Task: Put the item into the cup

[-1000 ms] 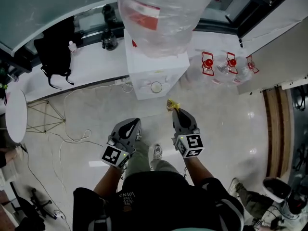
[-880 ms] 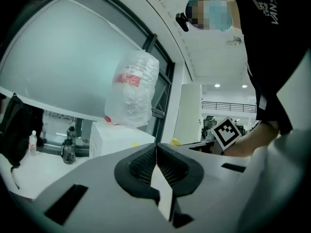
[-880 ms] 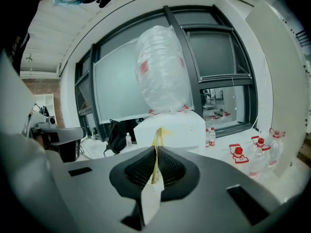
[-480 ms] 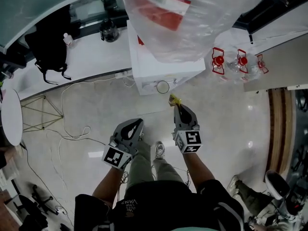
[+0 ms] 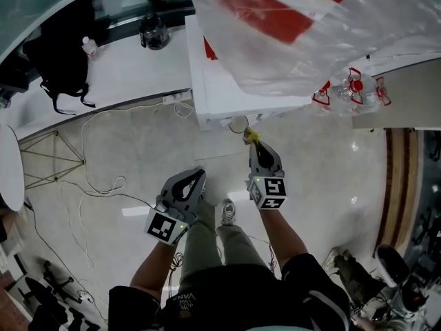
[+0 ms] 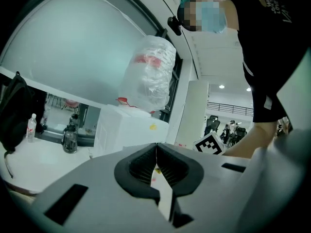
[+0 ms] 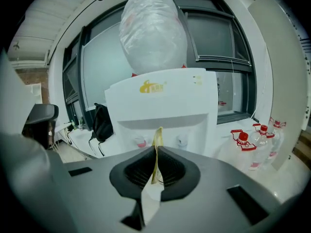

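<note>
Grippers in a standing person's hands: the left gripper [image 5: 198,176] has its jaws pressed together on nothing, while the right gripper [image 5: 255,145] pinches a thin yellow item [image 5: 249,136] upright, near the round cup [image 5: 238,123] at the white water dispenser [image 5: 222,95].

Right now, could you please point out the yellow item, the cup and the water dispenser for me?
yellow item [image 7: 157,140]: right gripper view, on its upper end.
cup [image 5: 239,124]: head view, on its round opening seen from above.
water dispenser [image 7: 160,103]: right gripper view, on its white front panel.
</note>
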`<state>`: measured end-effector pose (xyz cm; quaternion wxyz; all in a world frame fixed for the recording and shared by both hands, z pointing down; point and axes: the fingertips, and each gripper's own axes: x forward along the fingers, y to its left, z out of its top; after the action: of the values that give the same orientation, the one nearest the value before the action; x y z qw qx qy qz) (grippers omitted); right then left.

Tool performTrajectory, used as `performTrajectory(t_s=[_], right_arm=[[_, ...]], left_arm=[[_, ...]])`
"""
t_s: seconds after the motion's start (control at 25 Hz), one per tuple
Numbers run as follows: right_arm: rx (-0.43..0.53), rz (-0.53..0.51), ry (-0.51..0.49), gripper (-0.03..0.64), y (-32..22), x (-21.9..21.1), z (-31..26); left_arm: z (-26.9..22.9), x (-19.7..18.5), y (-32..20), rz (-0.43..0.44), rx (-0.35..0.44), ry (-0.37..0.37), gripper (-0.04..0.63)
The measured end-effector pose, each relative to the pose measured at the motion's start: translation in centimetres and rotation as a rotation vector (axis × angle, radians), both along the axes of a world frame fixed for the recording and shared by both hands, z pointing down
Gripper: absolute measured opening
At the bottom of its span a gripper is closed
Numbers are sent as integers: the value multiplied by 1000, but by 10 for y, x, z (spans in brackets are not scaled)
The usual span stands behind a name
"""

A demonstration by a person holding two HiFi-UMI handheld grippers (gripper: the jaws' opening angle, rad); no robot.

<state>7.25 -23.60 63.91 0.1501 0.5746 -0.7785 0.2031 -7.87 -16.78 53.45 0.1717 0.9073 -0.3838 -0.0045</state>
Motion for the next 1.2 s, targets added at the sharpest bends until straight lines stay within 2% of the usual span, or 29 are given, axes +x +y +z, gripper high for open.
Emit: performTrajectory(t_s=[0.2,0.68,1.2], right_arm=[[-22,-10,27,48,-20,-6,34],[-67,-20,72,48,-58,-15,96],[-165,-23,159,48,-66,-13,146]], left_arm=[[20,-13,-4,-6,-19,-28,20],[46,-26,-11,-37,-41,-25,20],[63,-41,-13,-53,-58,-40,20]])
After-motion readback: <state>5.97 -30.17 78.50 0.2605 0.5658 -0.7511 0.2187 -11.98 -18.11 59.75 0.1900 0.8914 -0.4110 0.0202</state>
